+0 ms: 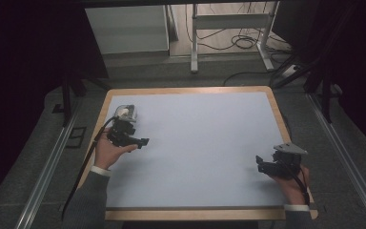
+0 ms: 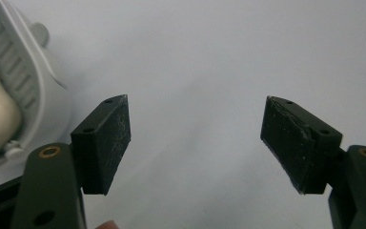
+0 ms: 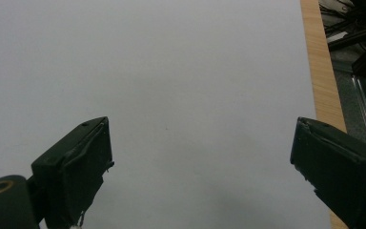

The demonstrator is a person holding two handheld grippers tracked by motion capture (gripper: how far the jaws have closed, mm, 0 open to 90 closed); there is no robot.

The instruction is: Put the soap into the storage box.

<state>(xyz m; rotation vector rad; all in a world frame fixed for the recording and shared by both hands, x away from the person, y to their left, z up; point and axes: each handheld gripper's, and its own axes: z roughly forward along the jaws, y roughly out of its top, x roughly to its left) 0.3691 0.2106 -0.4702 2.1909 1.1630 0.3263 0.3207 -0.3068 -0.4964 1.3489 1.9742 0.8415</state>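
Note:
My left gripper (image 1: 140,135) rests at the left of the pale mat (image 1: 200,143), held in a hand, its jaws wide open and nothing between them (image 2: 195,138). Just beyond it lies a small light grey plastic object (image 1: 125,112). In the left gripper view this object (image 2: 33,86) is close beside the left jaw, ribbed inside, with a cream piece in it. My right gripper (image 1: 261,164) sits low at the right of the mat, a grey three-cornered plate on top. It is open too, with bare mat between its jaws (image 3: 200,157).
The mat lies on a table with a wooden rim (image 1: 281,119), which runs along the right in the right gripper view (image 3: 321,71). Metal rails (image 1: 343,157) flank the table. A white frame (image 1: 228,28) and cables stand on the floor behind.

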